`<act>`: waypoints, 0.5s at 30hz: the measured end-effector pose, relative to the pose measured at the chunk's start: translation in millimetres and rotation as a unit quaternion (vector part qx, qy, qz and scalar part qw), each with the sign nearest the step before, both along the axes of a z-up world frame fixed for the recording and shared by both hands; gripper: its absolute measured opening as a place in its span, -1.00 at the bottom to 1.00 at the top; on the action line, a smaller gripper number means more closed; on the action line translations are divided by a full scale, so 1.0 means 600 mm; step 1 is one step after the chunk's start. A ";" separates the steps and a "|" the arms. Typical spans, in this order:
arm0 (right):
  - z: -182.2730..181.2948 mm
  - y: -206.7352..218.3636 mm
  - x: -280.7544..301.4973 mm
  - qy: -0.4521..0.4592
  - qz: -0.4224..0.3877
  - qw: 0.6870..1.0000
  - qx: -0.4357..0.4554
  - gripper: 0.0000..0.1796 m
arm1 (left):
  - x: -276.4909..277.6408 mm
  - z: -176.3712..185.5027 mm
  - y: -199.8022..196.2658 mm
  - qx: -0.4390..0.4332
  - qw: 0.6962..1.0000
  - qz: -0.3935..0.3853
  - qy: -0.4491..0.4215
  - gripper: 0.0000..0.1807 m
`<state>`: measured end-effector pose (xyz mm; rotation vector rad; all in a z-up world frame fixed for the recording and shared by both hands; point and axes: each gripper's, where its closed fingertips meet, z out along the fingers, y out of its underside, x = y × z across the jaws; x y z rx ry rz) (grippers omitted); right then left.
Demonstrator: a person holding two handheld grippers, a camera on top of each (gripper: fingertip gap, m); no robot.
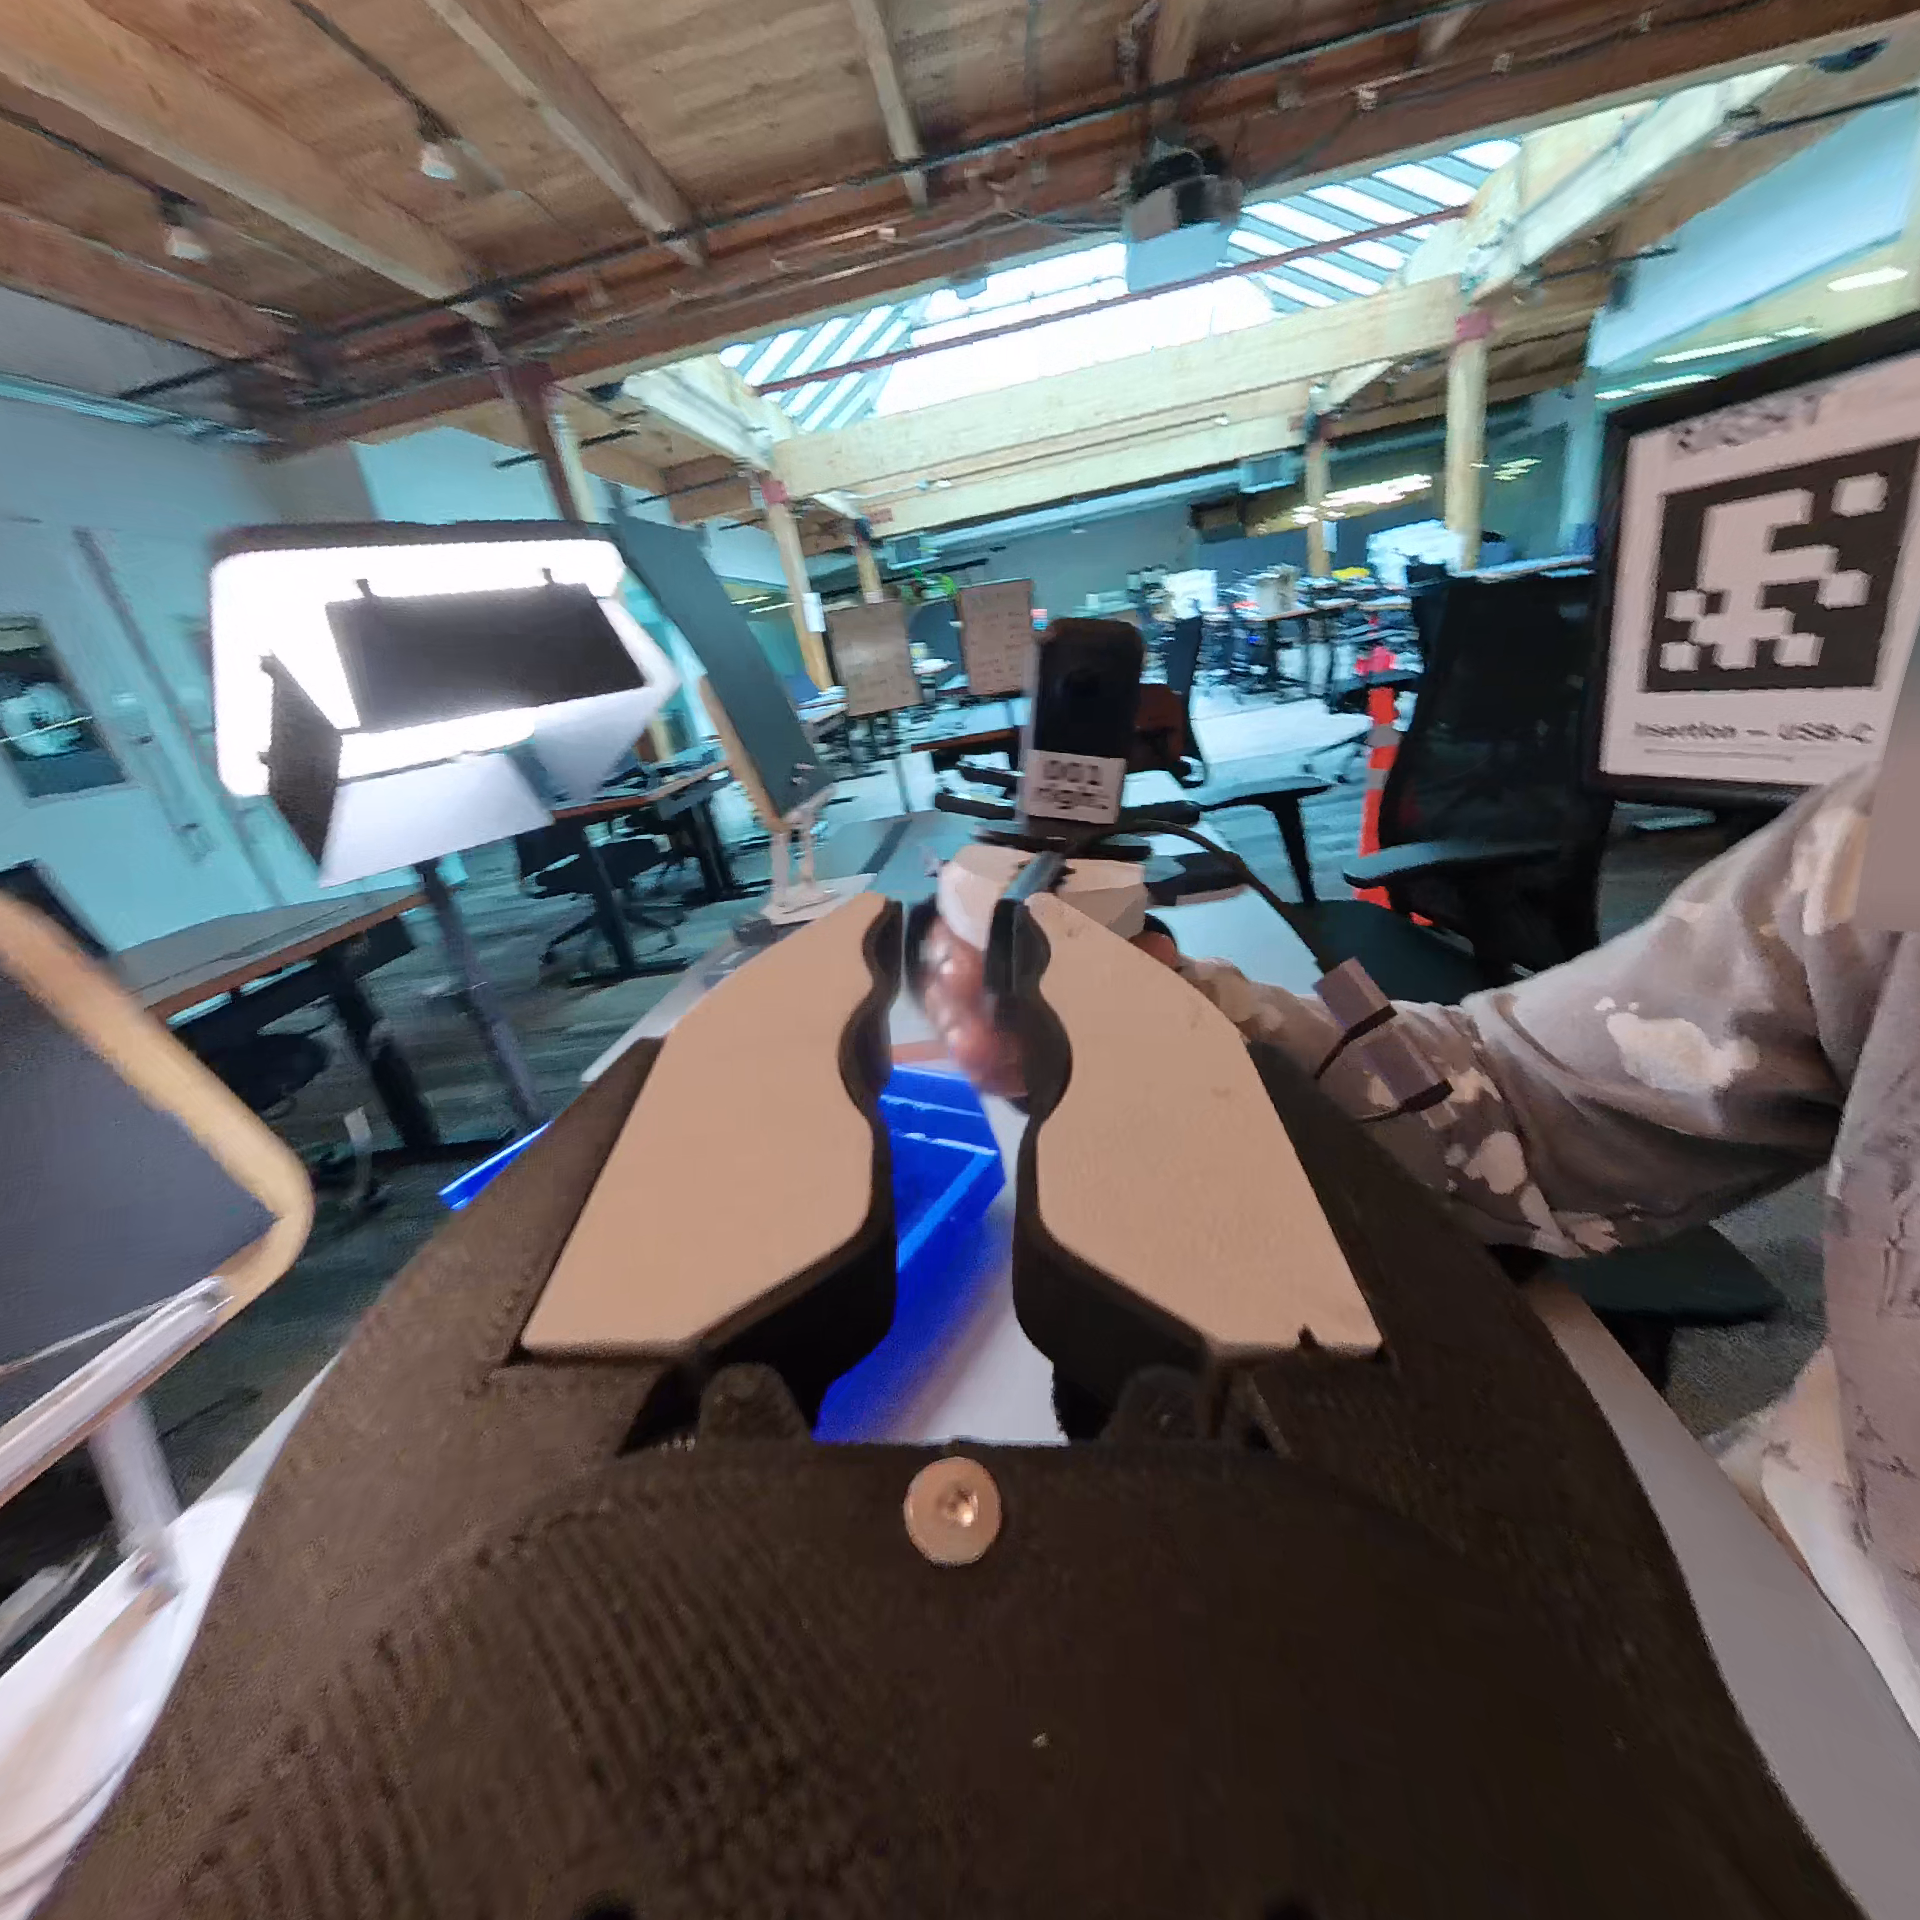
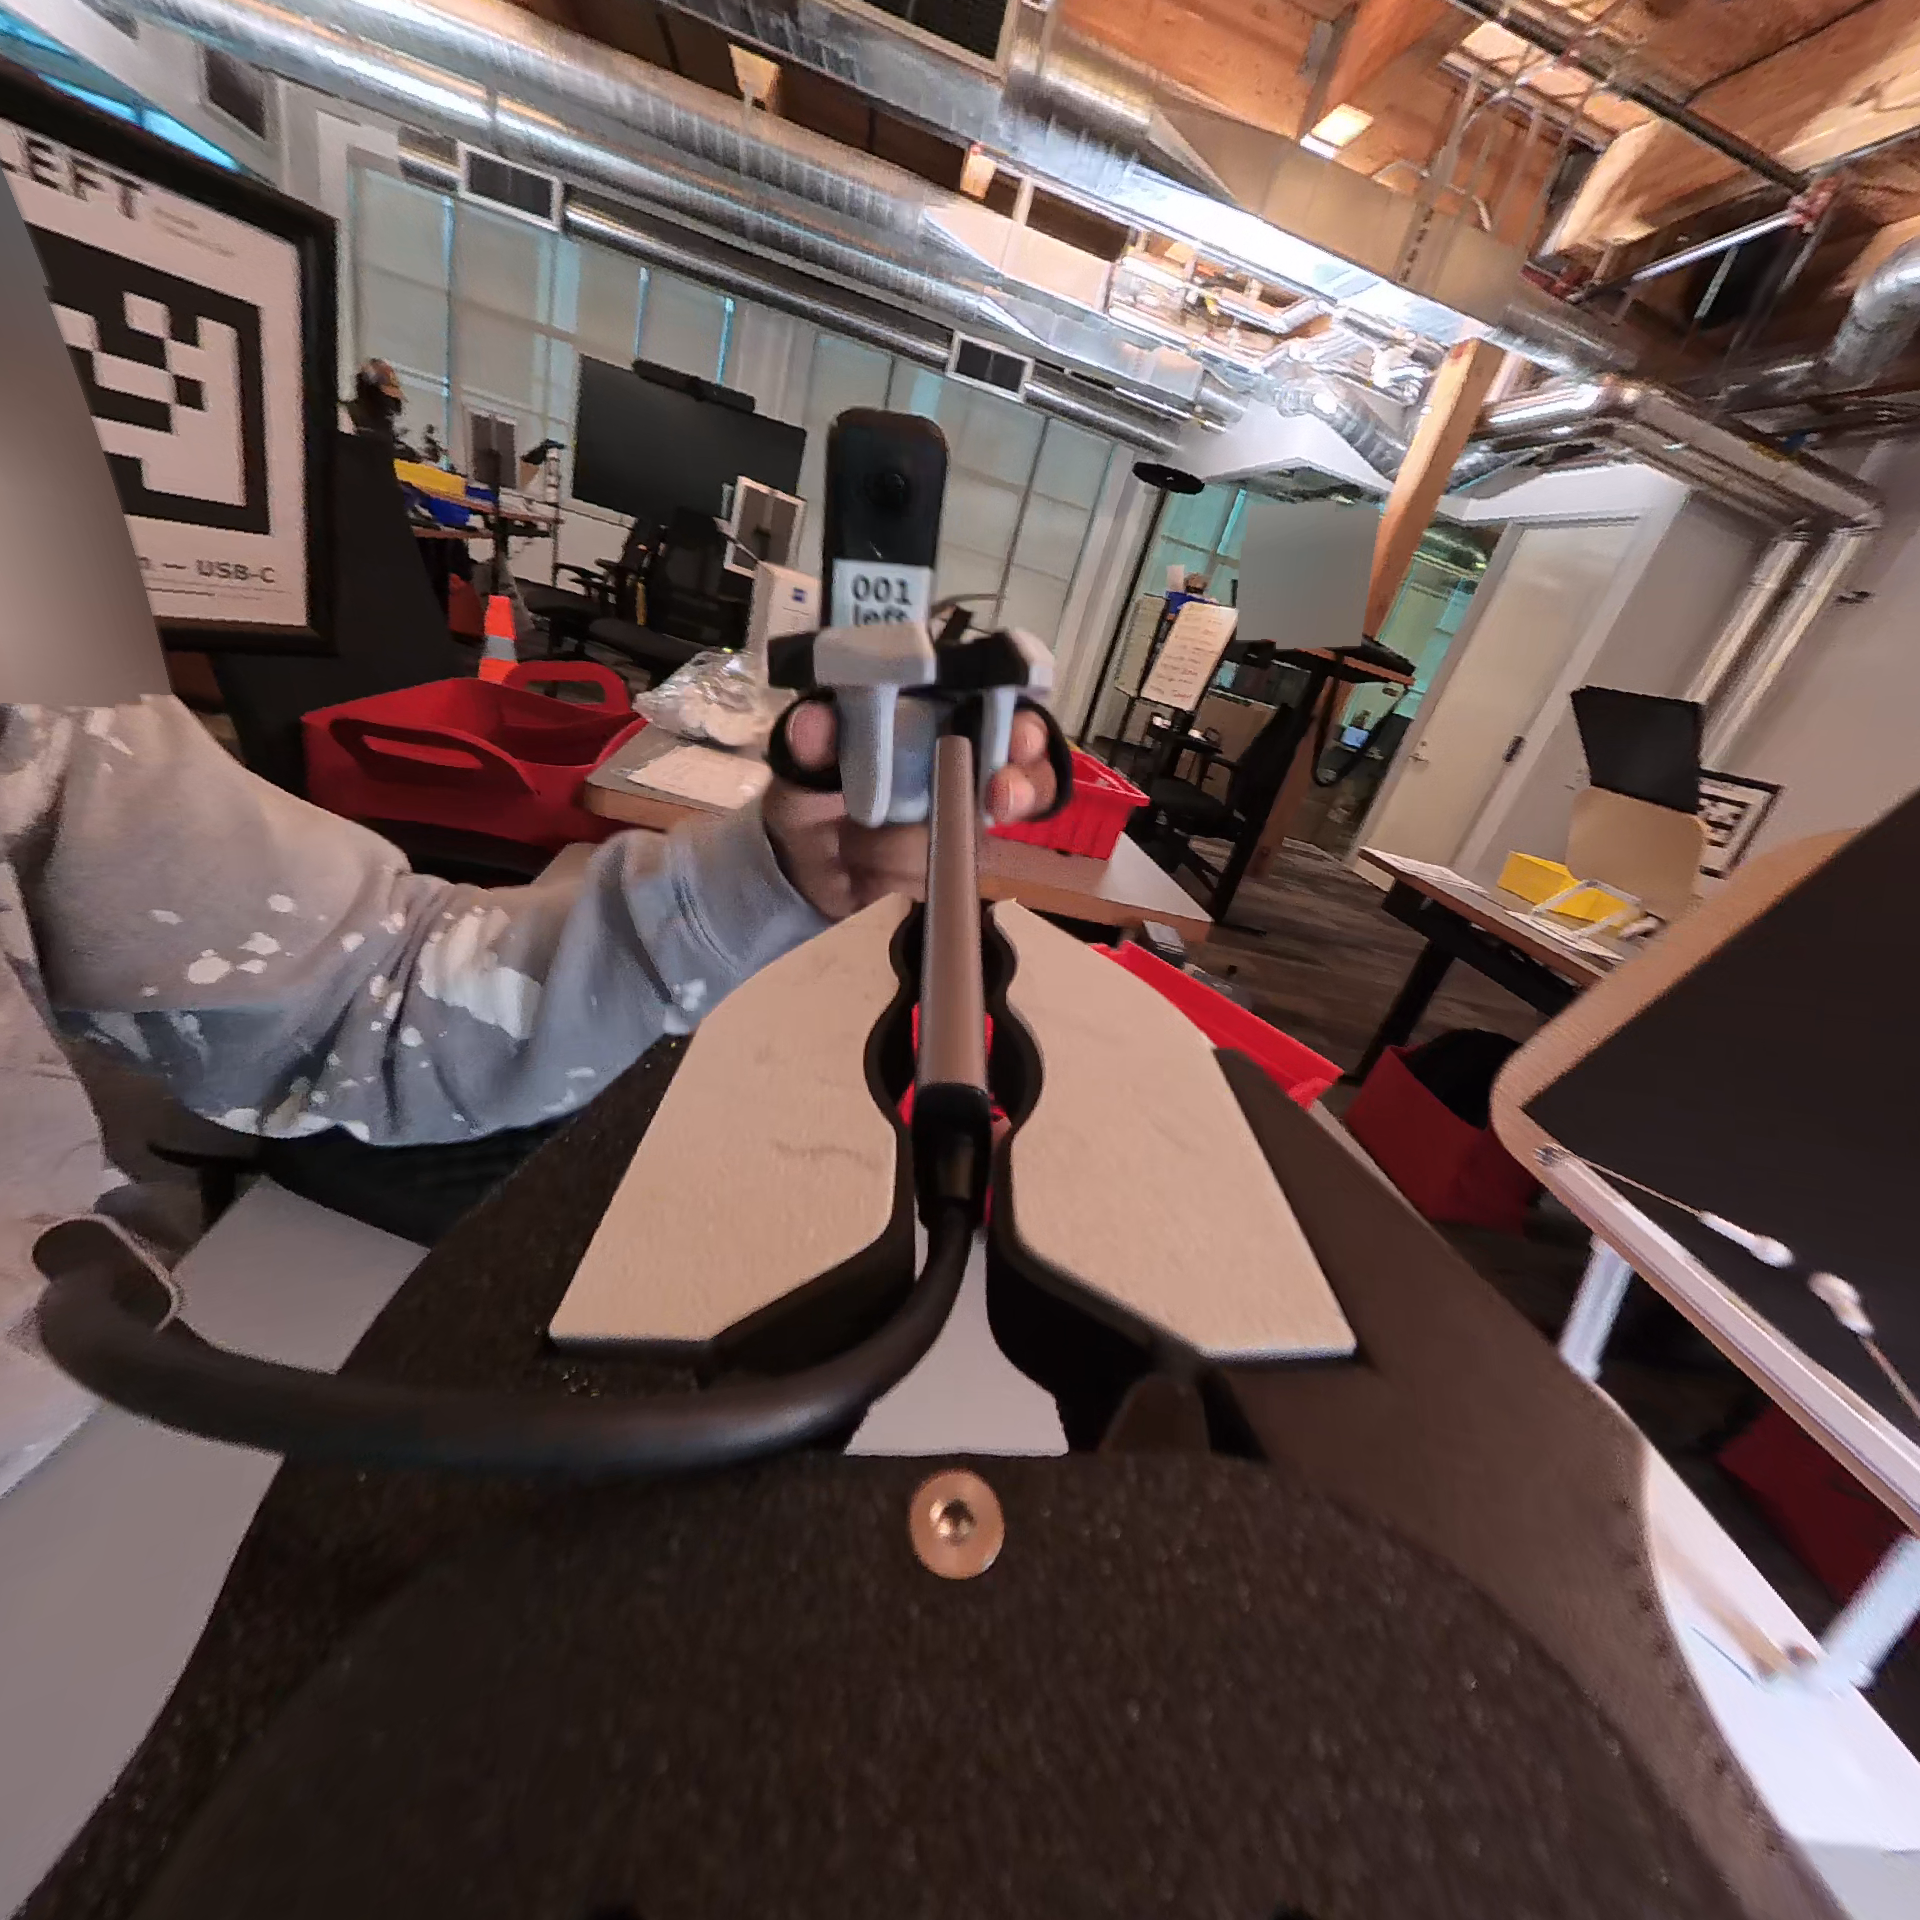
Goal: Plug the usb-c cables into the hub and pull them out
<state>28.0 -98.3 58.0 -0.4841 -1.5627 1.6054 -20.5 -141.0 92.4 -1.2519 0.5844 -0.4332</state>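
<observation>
Right gripper (image 2: 951, 914): tongs clamped on the hub (image 2: 948, 1008). It's a slim grey bar lying lengthwise in the slot between the pads, pointing to 12 o'clock in the right wrist view. The near end sits deep between the fingers. The far end reaches the other gripper, which faces this camera head-on.

A black lead (image 2: 520, 1423) leaves the hub's near end, bends down and sweeps out to 9 o'clock over the gripper body.

Left gripper (image 1: 956, 920): tongs apart, clear gap down the whole slot. From the right wrist view, the hub's far tip sits in that gap, nearer one finger than the other. In the left wrist view a dark sliver (image 1: 1003, 951) hugs the inner face of the 3 o'clock finger. It's probably the hub end-on, but motion blur is too heavy to confirm, and I can't tell whether it touches. No separate USB-C plug is resolvable in either view.

Both grippers are held up off the white table (image 2: 956, 1423), nose to nose. A person's hand (image 2: 831, 862) in a grey paint-speckled sleeve (image 2: 416, 935) grips the left one's handle.

Background:
- Blue bin (image 1: 935, 1174) is below the left gripper, seen through the slot.
- Red bins (image 2: 468, 748) are at 10 o'clock in the right wrist view.
- Framed marker board (image 1: 1766, 582) is at 2 o'clock in the left wrist view.
- Lit panel light (image 1: 436, 644) is at 10 o'clock in the left wrist view.
</observation>
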 end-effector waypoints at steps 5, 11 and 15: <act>0.002 0.058 0.005 -0.005 -0.051 0.999 -0.003 -0.90 | -0.180 -0.044 -0.004 -0.131 0.973 0.190 0.018 -0.75; -0.011 0.088 -0.005 -0.022 -0.077 0.997 -0.011 -0.90 | -0.357 -0.256 -0.015 -0.407 0.856 0.303 0.101 -0.71; -0.020 0.088 -0.011 -0.029 -0.083 0.996 -0.002 -0.90 | -0.358 -0.351 -0.028 -0.519 0.811 0.262 0.070 -0.68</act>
